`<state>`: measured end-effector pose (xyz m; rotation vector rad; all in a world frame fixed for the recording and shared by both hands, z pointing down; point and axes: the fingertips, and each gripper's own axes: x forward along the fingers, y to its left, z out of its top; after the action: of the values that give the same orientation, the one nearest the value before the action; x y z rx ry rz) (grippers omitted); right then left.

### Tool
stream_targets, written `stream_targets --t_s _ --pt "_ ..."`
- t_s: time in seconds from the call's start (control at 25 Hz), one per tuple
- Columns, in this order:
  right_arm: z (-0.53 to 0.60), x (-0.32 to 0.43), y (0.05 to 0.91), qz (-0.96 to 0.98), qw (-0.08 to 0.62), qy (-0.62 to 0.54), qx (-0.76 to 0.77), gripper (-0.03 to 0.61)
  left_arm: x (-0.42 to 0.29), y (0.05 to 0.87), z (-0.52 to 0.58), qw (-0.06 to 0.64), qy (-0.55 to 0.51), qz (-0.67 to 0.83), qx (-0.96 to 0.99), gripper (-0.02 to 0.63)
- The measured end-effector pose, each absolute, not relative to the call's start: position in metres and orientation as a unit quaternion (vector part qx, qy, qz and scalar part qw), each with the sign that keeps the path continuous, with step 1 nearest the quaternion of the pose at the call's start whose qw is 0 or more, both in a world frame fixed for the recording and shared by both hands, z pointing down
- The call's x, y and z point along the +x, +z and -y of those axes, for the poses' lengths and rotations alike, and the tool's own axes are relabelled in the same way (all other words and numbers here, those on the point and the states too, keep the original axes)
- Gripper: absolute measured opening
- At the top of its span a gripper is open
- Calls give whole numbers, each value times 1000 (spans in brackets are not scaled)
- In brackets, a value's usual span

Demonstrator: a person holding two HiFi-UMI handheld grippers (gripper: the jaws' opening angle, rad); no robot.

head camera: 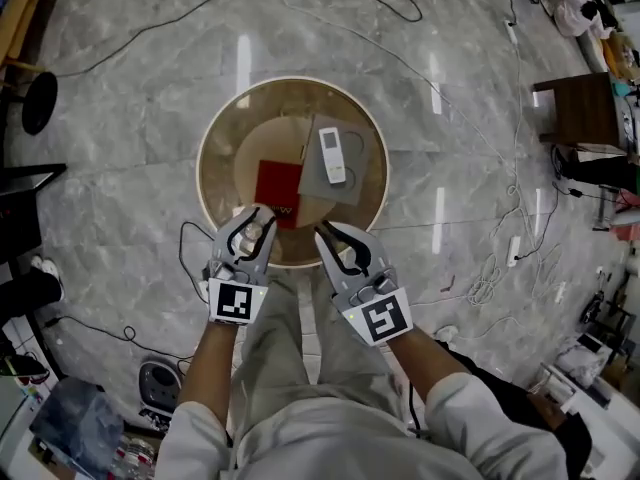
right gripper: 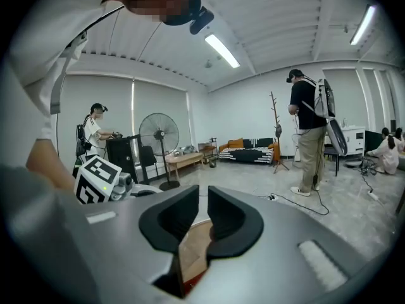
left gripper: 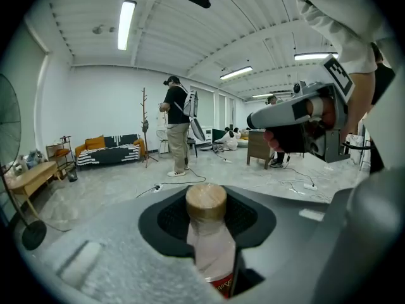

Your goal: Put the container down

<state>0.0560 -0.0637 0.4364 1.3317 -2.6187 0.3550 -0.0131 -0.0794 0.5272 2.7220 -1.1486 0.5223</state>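
Observation:
A small clear container [left gripper: 207, 242] with a round cork-coloured lid [left gripper: 205, 201] and a red label stands upright between the jaws of my left gripper [left gripper: 205, 223], which is shut on it. In the head view the left gripper [head camera: 254, 224] hangs over the near rim of a round wooden table [head camera: 215, 128], with the container [head camera: 257, 231] showing pale between its fingers. Just to its right, my right gripper [head camera: 331, 236] is also over the near rim. The right gripper [right gripper: 196, 211] holds nothing, and only a narrow slit separates its jaws.
On the table lie a red flat item [head camera: 278, 186] and a grey sheet [head camera: 352, 183] with a white remote [head camera: 332, 155] on it. Cables [head camera: 480, 128] trail over the marble floor. A brown side table [head camera: 580, 108] stands far right. A fan [right gripper: 158, 135] and standing people are about.

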Motion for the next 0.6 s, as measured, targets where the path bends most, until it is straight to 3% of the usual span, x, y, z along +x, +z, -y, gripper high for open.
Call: stream_targets --t_s 0.6 --pt "89 47 598 884 119 158 423 46 -12 661 108 95 195 389 895 115"
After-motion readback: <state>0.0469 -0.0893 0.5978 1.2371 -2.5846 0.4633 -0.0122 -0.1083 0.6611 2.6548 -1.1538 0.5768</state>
